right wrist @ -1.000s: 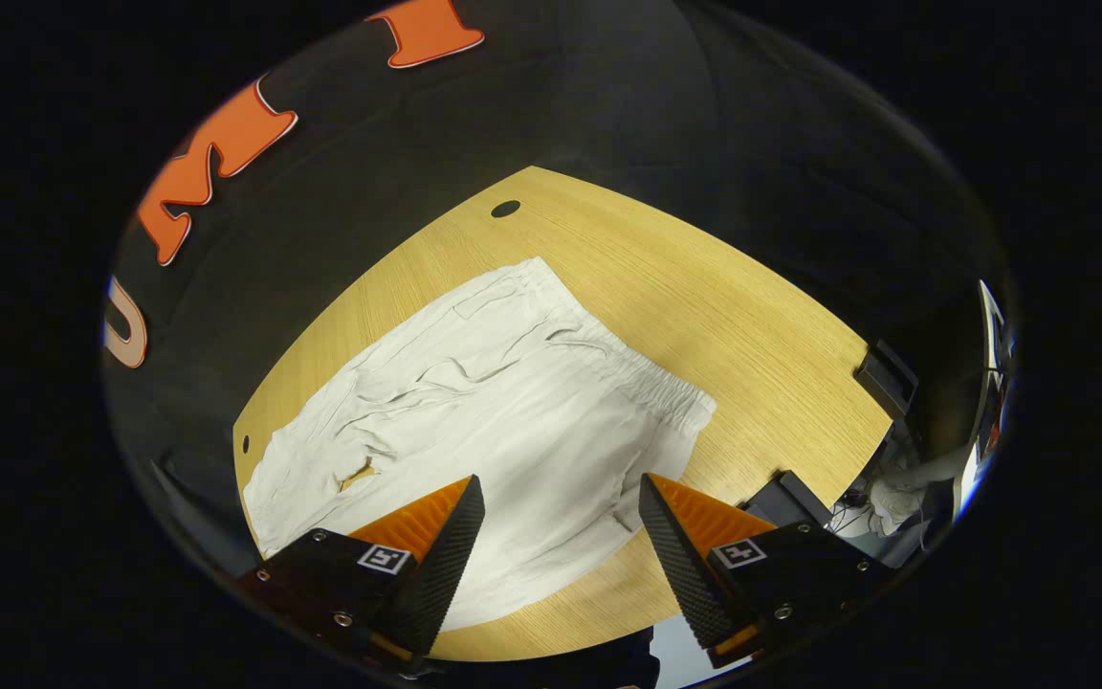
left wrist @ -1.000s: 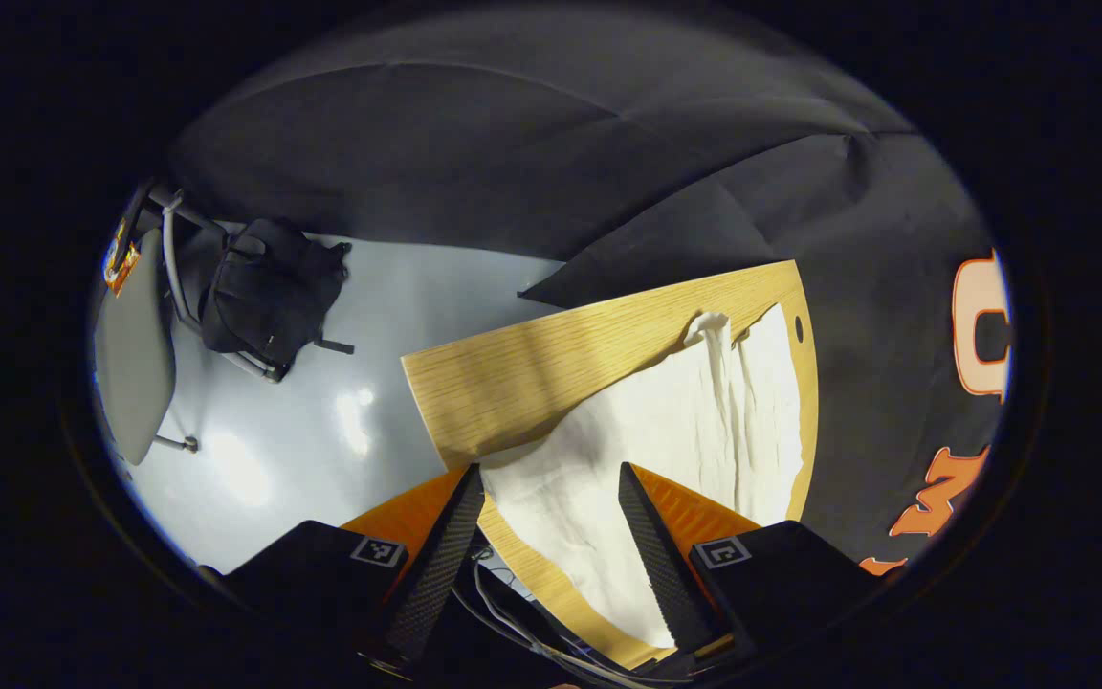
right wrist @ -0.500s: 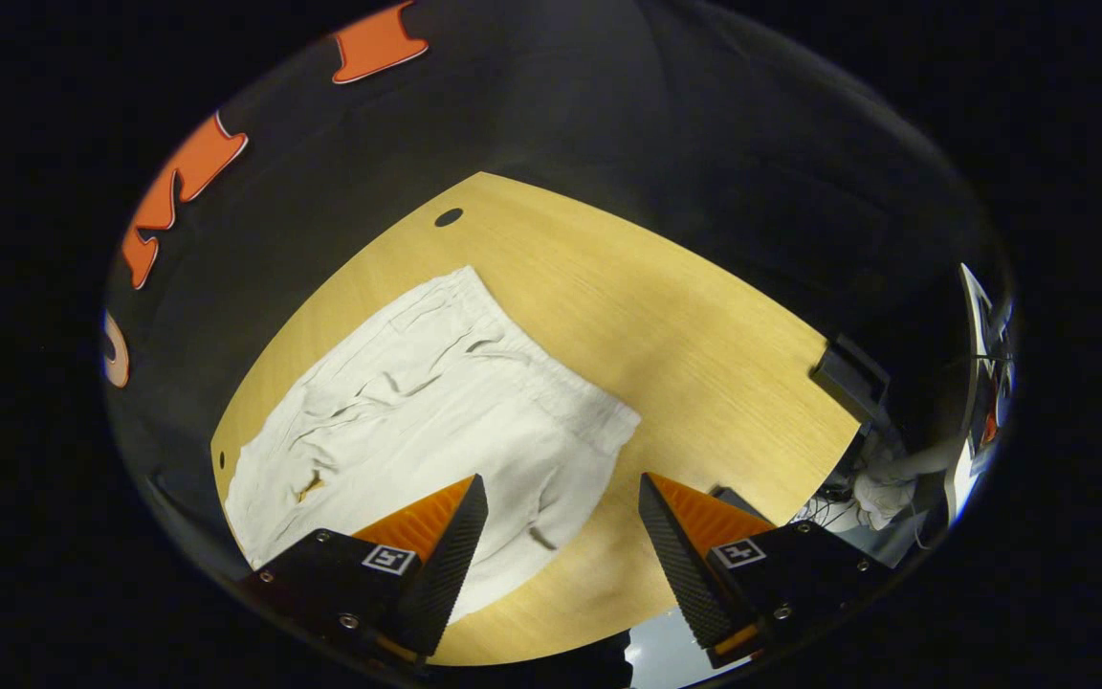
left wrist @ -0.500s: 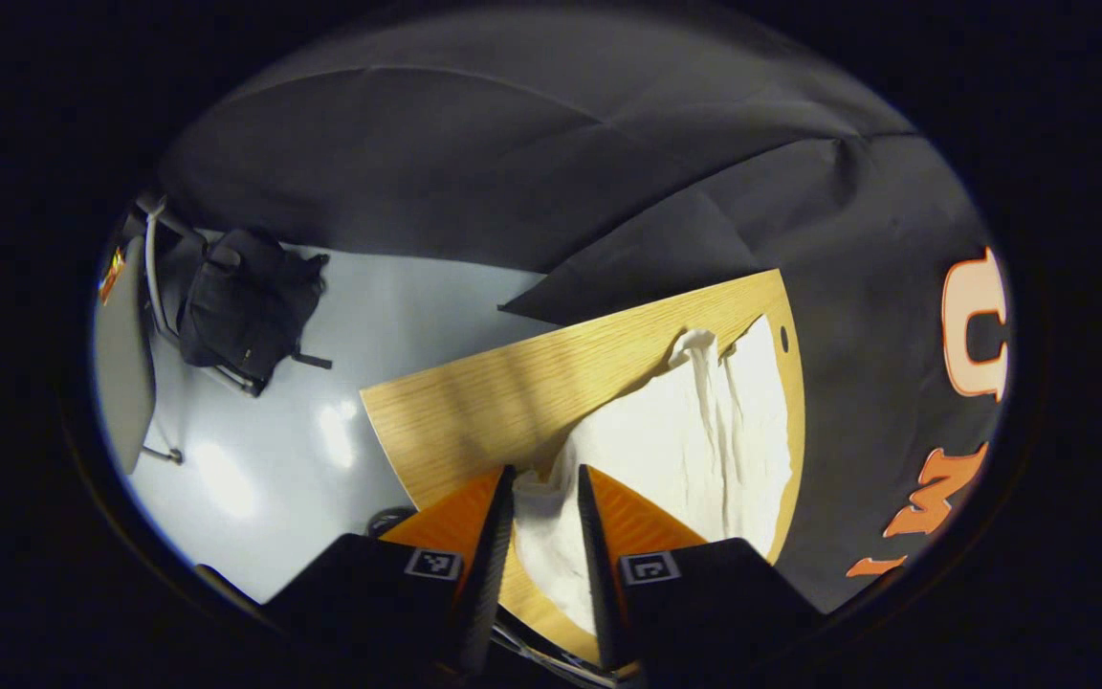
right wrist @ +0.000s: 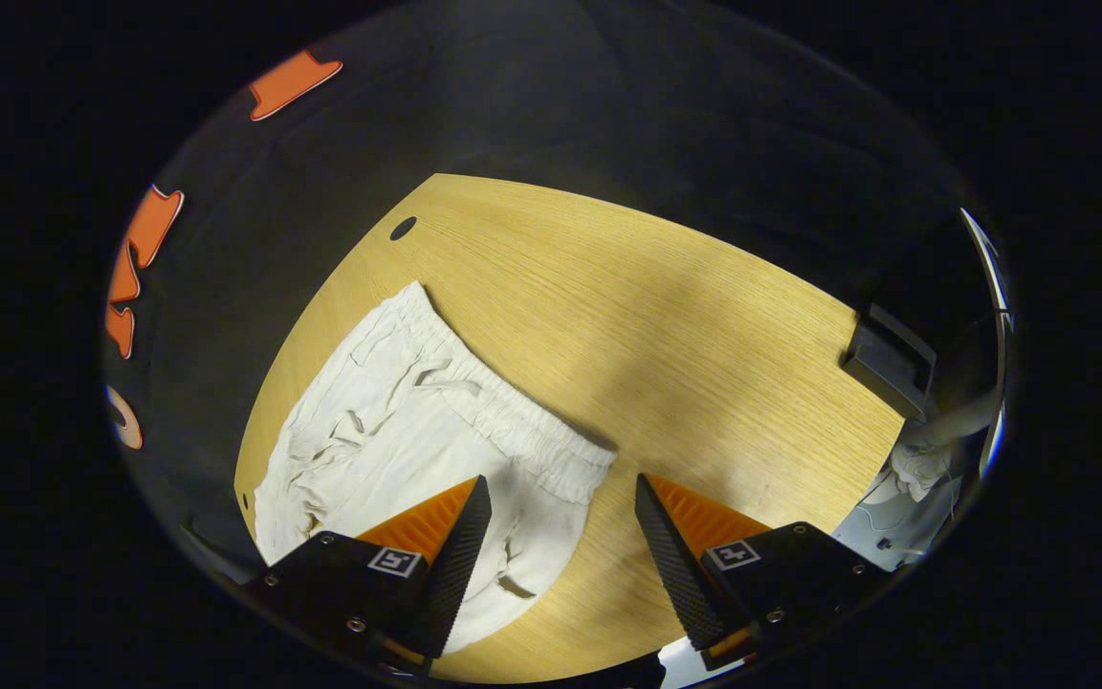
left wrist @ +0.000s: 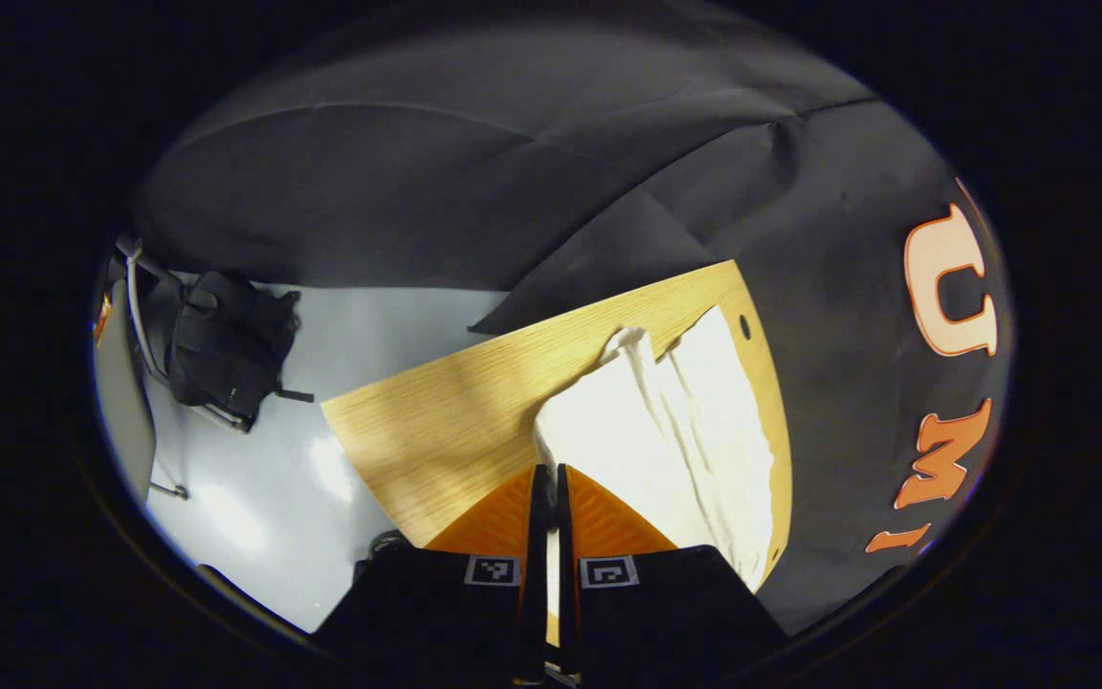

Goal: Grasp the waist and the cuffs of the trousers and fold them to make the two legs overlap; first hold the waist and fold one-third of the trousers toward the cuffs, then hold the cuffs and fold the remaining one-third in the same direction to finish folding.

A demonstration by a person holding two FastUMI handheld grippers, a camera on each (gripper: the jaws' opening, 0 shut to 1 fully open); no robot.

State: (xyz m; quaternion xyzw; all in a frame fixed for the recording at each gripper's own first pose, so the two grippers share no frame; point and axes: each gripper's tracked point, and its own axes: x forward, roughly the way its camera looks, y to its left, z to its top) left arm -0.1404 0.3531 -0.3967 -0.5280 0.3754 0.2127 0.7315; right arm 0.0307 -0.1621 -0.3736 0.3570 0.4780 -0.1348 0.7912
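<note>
Left gripper (left wrist: pixel 547 478), fingers pressed together, pinches the white trousers (left wrist: pixel 666 431) at their near edge above the wooden table (left wrist: pixel 436 421). Right gripper (right wrist: pixel 561 498), fingers spread, hovers over the waist (right wrist: pixel 513 426).

A light wood-grain worktop (right wrist: pixel 666 325) with a small round hole (right wrist: pixel 403 228) near one edge is seen in the right gripper view. White trousers (right wrist: pixel 398 440) are spread crumpled across one side of it, their elastic waist (right wrist: pixel 513 421) towards the middle, while a dark box (right wrist: pixel 889 361) sits at the opposite edge. In the left gripper view the worktop (left wrist: pixel 436 421) is seen above a pale glossy floor (left wrist: pixel 254 498).
</note>
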